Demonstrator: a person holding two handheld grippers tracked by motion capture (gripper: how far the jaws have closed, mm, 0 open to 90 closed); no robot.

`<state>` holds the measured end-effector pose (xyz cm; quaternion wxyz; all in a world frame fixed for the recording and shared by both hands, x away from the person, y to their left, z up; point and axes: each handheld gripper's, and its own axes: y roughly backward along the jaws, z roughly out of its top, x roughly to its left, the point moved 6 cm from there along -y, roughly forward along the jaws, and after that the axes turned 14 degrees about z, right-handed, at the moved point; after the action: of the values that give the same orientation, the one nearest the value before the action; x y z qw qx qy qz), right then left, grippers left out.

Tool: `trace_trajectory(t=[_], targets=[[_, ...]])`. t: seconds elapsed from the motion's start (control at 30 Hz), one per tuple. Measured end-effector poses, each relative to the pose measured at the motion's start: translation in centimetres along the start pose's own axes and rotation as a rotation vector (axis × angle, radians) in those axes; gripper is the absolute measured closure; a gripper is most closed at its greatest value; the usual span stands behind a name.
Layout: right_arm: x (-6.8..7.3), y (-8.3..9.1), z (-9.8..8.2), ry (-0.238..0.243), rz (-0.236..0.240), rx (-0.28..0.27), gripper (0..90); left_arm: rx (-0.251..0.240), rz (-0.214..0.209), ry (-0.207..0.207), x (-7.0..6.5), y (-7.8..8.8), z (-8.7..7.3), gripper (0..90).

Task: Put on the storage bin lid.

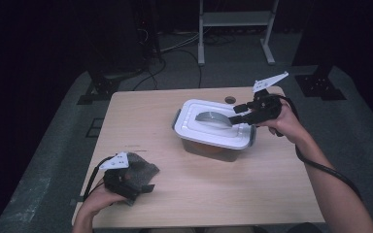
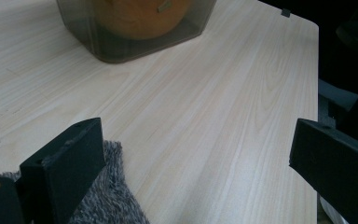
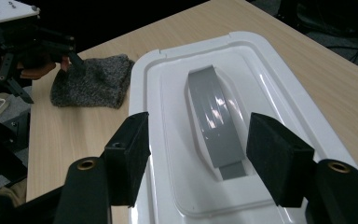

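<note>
1. Right gripper (image 1: 239, 114): black two-jaw tool held in the person's right hand (image 1: 284, 121), positioned over the right end of the white plastic lid (image 1: 209, 130). In the right gripper view the jaws stand spread, one on each side of the grey arched handle (image 3: 214, 121) on the lid, with clear gaps between the pads and the handle. Nothing is gripped.
2. Grey three-cornered plate (image 1: 270, 81): sits on top of the right gripper, tilted upward toward the far table edge.
3. Lid: closes a translucent grey rectangular plastic container (image 1: 209, 148), which stands right of the table's centre, toward the far edge. An orange object (image 2: 140, 18) is visible through the container wall in the left gripper view.
4. Left gripper (image 1: 143, 188): black two-jaw tool held in the person's left hand (image 1: 97, 201) at the near left corner of the table, well apart from the container. In the left gripper view its jaws stand wide apart with bare tabletop between them.
5. Grey knitted cloth (image 1: 143, 167): lies flat under and just beside the left gripper; one jaw rests over its edge.
6. Light wooden table (image 1: 141, 126): carries all items listed.
</note>
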<state>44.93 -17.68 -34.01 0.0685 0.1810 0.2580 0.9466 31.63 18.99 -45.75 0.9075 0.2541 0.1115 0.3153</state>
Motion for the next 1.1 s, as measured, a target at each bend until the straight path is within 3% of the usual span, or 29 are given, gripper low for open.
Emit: trace_trajectory(t=[0.63,1.1], targets=[[1.1,3.1,-3.0,-0.021,-0.033,-0.002,36.9,0.002,0.002,0.007,0.1,-0.1,-0.1,2.6],[1.2,4.2,-5.5,-0.061,-0.045,-0.011,36.3,0.008,0.000,0.004,0.1,-0.1,-0.2,2.6]])
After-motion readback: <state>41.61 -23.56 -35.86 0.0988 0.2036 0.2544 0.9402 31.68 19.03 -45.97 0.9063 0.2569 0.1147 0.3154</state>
